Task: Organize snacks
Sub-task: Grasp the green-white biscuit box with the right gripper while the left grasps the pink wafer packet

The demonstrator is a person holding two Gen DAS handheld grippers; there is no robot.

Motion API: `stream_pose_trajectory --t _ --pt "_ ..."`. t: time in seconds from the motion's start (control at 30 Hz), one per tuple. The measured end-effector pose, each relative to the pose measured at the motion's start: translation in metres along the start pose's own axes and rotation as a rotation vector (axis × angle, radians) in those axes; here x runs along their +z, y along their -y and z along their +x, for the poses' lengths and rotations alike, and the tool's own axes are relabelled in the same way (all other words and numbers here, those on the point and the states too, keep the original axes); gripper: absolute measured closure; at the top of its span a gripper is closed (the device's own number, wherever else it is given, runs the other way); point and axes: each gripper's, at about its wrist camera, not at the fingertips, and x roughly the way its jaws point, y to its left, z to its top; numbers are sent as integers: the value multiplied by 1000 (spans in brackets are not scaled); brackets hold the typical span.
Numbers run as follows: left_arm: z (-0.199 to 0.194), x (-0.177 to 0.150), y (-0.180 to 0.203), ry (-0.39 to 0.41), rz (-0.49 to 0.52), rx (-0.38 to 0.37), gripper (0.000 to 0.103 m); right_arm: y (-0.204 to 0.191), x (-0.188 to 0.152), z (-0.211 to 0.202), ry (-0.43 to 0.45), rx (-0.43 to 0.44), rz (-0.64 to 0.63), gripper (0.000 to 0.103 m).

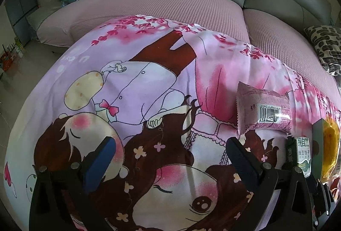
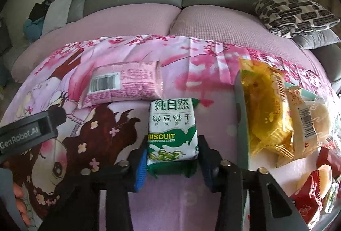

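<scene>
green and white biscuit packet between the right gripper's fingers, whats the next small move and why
Probably lift it a little. The right gripper has its fingers against both sides of the green and white biscuit packet, which lies flat on the pink cartoon-print cloth. The box of yellow-wrapped snacks sits just to its right, a likely destination. The left gripper is open and empty.

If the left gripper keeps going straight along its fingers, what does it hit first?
Most likely the cartoon-print cloth: the left gripper stands open with only printed fabric ahead. The pink snack packet lies off to the right of that line.
</scene>
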Motion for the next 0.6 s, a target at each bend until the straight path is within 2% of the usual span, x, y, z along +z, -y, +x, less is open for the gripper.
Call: stream_pose_trajectory --t 0.6 --pt "-2 0 5 5 18 -14 1 7 2 -6 19 19 33 61"
